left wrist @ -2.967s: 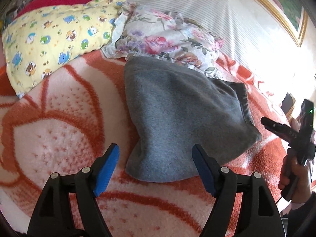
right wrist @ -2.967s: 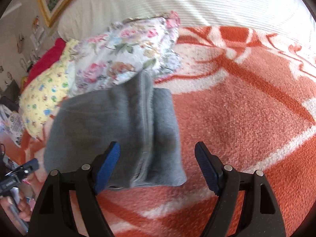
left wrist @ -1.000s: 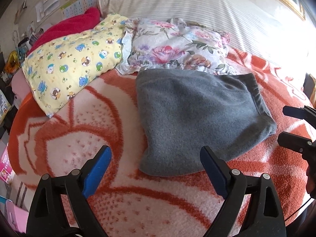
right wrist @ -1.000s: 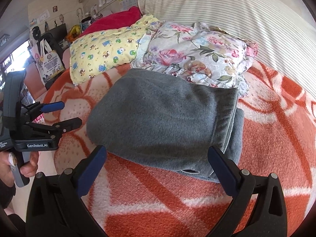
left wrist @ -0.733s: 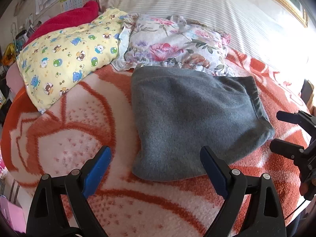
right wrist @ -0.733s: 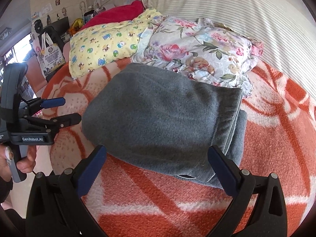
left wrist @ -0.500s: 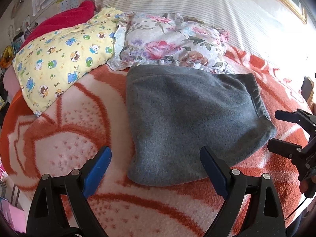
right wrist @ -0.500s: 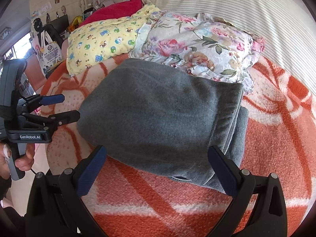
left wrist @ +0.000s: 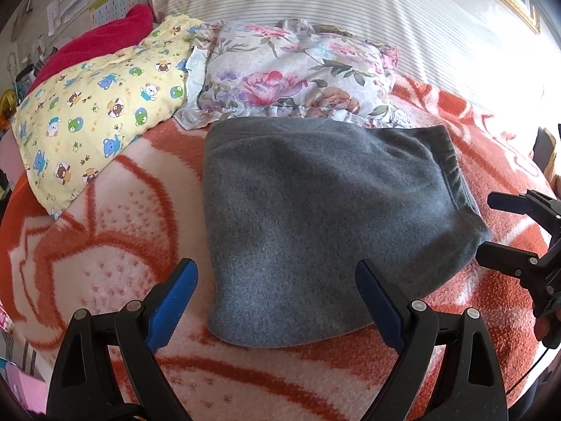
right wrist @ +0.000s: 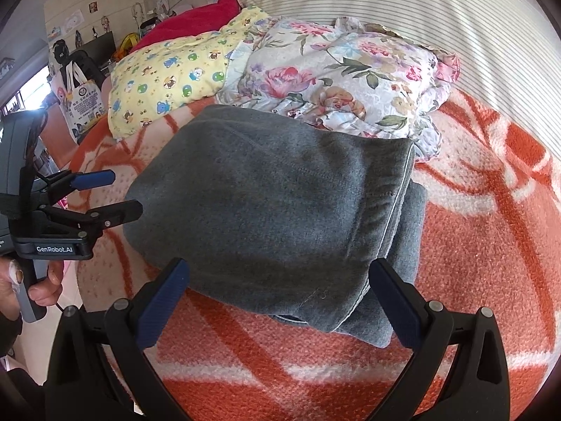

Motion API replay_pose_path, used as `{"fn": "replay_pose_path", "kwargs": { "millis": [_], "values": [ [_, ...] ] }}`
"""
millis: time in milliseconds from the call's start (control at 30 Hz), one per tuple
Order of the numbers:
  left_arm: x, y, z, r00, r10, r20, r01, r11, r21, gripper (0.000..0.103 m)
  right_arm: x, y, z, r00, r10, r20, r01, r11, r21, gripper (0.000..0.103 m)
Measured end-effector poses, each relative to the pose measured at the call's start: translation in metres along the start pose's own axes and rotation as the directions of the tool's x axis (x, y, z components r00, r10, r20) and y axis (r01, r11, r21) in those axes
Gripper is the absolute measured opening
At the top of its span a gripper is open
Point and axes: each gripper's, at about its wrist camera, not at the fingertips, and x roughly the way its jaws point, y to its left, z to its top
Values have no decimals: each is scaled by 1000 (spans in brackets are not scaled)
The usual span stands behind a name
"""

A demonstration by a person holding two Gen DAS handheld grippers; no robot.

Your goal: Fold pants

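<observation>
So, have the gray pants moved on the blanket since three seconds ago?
No. The gray pants lie folded with their far edge against the floral pillow, as before; only the cameras shifted.

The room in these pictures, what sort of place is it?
Most likely a lived-in bedroom. The folded grey pants lie on a bed's orange blanket, with a floral pillow and a cartoon-print pillow at its head.

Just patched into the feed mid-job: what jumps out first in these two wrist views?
The folded grey pants lie in a thick stack in the middle of the orange-and-white blanket, their far edge against the floral pillow. Both grippers are open and empty: the left gripper hovers at the stack's near edge, and the right gripper faces the layered side. A yellow cartoon-print pillow sits left of the floral one.
</observation>
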Motion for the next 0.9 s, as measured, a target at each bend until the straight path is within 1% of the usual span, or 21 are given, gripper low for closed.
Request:
{"fn": "replay_pose_path", "kwargs": {
  "millis": [233, 467, 633, 900],
  "values": [
    [3, 1, -1, 1000, -7, 2, 7, 1000, -7, 92, -2, 0, 0, 1000, -1, 5, 1, 1000, 3, 102],
    [4, -4, -1, 1000, -28, 11, 28, 999, 17, 92, -3, -1, 0, 1000, 2, 10, -2, 1000, 11, 102],
    [3, -5, -1, 999, -27, 25, 26, 999, 23, 92, -2, -2, 0, 1000, 3, 10, -3, 1000, 13, 102],
    [5, -6, 0, 999, -30, 19, 30, 999, 28, 92, -1, -4, 1, 1000, 6, 9, -6, 1000, 19, 102]
  ]
}}
